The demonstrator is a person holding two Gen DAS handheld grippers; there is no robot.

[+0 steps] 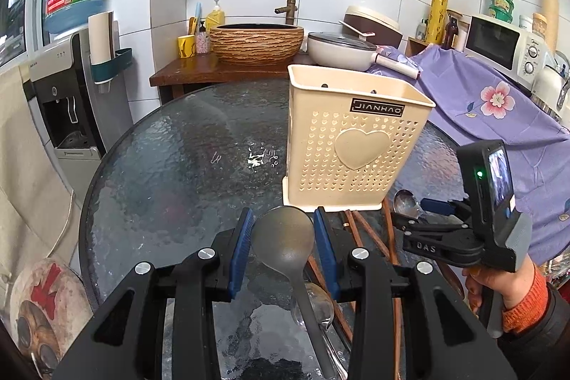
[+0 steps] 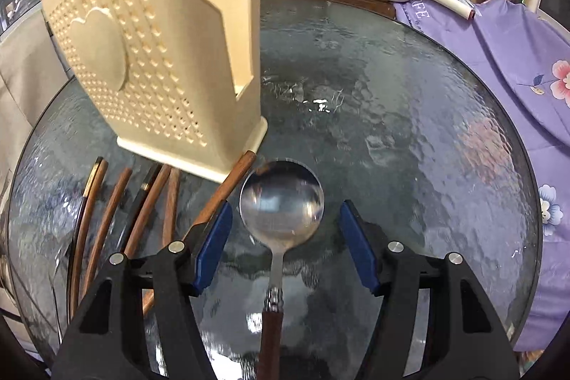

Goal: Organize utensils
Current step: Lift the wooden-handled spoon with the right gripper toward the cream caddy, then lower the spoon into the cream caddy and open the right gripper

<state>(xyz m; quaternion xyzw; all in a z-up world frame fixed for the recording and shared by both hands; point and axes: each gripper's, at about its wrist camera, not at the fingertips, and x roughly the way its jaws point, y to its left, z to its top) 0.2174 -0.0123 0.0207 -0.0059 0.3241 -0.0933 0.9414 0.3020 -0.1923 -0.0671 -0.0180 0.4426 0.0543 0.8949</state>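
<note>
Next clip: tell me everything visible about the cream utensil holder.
The cream perforated plastic utensil holder stands upright on the round textured glass table. A raised heart and a dark JIANHAO label mark its front; one side has a keyhole-shaped cutout. It sits in a matching base tray. Wooden chopsticks lie against its base. Neither gripper touches it.

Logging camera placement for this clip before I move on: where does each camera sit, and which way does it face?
Left wrist: rides on the left tongs, facing across the glass table toward the cream utensil holder; its open fingers straddle a grey spoon; the right tongs and the hand show.
Right wrist: rides on the right tongs, facing across the table beside the holder; open fingers flank a wooden-handled spoon.
Shared: holder, table, chopsticks.
</note>
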